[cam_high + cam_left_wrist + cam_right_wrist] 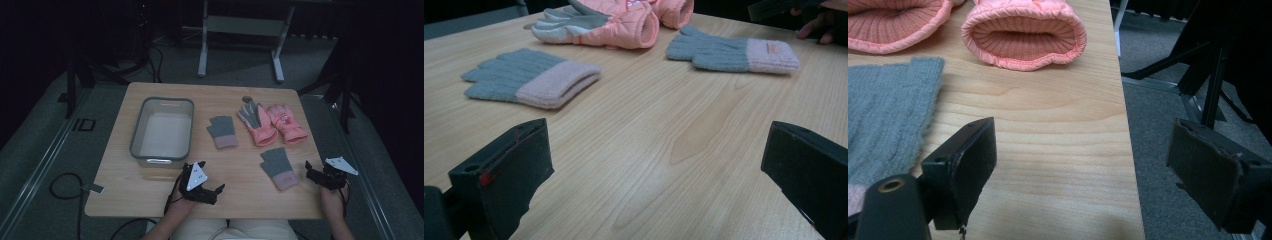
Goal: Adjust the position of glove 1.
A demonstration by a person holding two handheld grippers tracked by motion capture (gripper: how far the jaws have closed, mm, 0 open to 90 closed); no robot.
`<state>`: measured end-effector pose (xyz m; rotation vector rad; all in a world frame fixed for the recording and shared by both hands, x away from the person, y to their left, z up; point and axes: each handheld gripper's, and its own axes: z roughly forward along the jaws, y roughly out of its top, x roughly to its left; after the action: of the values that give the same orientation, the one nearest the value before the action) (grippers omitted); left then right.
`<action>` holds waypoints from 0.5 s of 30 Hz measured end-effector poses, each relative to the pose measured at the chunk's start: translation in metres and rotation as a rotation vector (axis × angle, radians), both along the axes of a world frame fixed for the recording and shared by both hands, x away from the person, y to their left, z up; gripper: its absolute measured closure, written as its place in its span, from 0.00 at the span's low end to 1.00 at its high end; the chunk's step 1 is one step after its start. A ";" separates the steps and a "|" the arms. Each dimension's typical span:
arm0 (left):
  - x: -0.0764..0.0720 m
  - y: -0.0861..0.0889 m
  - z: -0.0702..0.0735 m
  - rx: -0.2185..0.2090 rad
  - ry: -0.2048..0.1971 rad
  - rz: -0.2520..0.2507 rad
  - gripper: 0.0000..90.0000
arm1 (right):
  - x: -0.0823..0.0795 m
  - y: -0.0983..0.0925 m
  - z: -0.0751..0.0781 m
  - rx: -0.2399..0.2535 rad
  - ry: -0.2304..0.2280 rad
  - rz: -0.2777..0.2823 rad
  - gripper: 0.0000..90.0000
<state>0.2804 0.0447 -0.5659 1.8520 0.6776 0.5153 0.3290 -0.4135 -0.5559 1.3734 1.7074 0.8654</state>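
Grey plastic bin (161, 131) sits at the table's (150, 190) left. Just below it the left gripper (212, 192) hovers, jaws spread wide, nothing between them. Right of the bin lie a grey knit glove (222, 132), two pink gloves (272, 123) and a second grey glove (279, 168). Beside that one, at the table's right edge, the right gripper (312, 173) hangs gaping, empty.

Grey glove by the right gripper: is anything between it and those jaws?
Nothing visible. The right gripper sits open at the table's right edge, with only bare wood between it and the grey glove. The pink gloves lie farther back, out of the way.
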 end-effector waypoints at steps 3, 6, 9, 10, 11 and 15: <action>0.000 0.000 0.000 -0.004 0.000 0.001 0.00 | 0.000 -0.001 0.000 0.006 -0.001 0.000 0.14; -0.001 0.000 0.000 -0.002 -0.002 -0.009 0.00 | -0.001 -0.002 0.000 0.019 -0.001 -0.018 0.14; -0.001 -0.001 0.000 -0.001 -0.001 -0.011 0.00 | -0.001 -0.003 0.000 0.021 0.007 -0.021 0.14; 0.000 -0.001 0.000 -0.001 0.001 -0.013 0.00 | -0.001 -0.001 0.000 0.002 0.007 -0.018 0.14; 0.000 0.000 0.000 -0.002 0.001 -0.012 0.00 | -0.001 0.000 0.000 -0.003 0.011 -0.014 0.14; 0.000 0.000 0.000 -0.006 0.000 -0.012 0.00 | -0.001 0.002 0.000 -0.014 0.038 -0.011 0.14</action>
<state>0.2803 0.0449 -0.5660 1.8500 0.6669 0.5043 0.3279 -0.4115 -0.5557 1.3964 1.7297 0.8247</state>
